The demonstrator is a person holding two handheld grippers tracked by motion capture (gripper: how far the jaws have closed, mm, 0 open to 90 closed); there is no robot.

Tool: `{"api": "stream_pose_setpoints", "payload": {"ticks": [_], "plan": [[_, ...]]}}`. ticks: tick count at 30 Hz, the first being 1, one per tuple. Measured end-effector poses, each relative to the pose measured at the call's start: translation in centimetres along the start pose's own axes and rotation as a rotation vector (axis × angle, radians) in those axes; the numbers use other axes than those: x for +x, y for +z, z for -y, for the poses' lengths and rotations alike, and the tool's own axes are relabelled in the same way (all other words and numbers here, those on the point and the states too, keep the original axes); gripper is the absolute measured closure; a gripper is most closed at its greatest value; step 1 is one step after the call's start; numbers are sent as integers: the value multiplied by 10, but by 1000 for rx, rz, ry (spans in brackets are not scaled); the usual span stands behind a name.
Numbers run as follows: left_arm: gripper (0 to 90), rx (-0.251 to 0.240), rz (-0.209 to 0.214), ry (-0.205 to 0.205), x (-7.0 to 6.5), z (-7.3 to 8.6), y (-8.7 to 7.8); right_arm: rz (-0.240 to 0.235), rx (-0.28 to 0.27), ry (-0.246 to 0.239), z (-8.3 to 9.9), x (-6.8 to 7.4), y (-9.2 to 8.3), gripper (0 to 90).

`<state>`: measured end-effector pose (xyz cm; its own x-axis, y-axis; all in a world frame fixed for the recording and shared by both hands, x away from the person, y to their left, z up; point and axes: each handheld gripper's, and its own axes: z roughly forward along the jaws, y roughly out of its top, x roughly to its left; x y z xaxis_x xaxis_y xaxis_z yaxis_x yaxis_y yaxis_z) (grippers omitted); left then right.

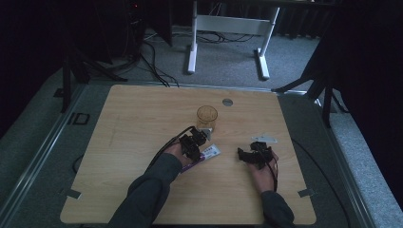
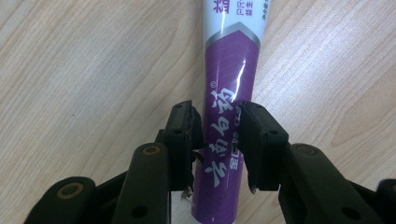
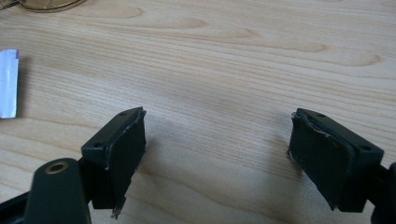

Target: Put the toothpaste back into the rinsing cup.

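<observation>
A purple and white toothpaste tube (image 2: 231,65) lies flat on the wooden table (image 1: 142,118). My left gripper (image 2: 219,126) is shut on its purple half, one pad pressed against each side. In the high view the left gripper (image 1: 195,141) sits just in front of an amber glass cup (image 1: 206,115), and the tube (image 1: 210,151) sticks out to its right. Farther right, my right gripper (image 1: 252,154) hovers low over bare wood. Its jaws (image 3: 217,135) stand wide open with nothing between them. The tube's white crimped end (image 3: 7,84) lies off to their left.
The cup's base (image 3: 46,3) shows at the top left of the right gripper view. A round grey grommet (image 1: 227,101) is set in the table behind the cup. Beyond the table stand a white desk frame (image 1: 228,28) and dark stands with floor cables.
</observation>
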<state>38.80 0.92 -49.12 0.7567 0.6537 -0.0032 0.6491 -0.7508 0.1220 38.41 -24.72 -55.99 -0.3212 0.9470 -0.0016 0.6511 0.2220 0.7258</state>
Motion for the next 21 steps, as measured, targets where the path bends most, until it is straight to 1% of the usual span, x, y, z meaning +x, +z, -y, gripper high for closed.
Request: {"api": "stream_pose_setpoints", "payload": {"ticks": [3, 7, 11, 17, 21], "plan": [[634, 15, 3, 5, -2, -1, 4, 0, 0, -3, 0, 0, 0, 185], [617, 49, -9, 22, -6, -4, 12, -1, 0, 0, 0, 0, 0, 185], [615, 53, -4, 20, -6, -5, 16, -1, 0, -2, 0, 0, 0, 185], [613, 46, 30, 3, -2, -5, 19, -2, 0, -2, 0, 0, 0, 185], [612, 47, 42, 0, 0, -5, 22, -2, -1, -2, 0, 0, 0, 185]]}}
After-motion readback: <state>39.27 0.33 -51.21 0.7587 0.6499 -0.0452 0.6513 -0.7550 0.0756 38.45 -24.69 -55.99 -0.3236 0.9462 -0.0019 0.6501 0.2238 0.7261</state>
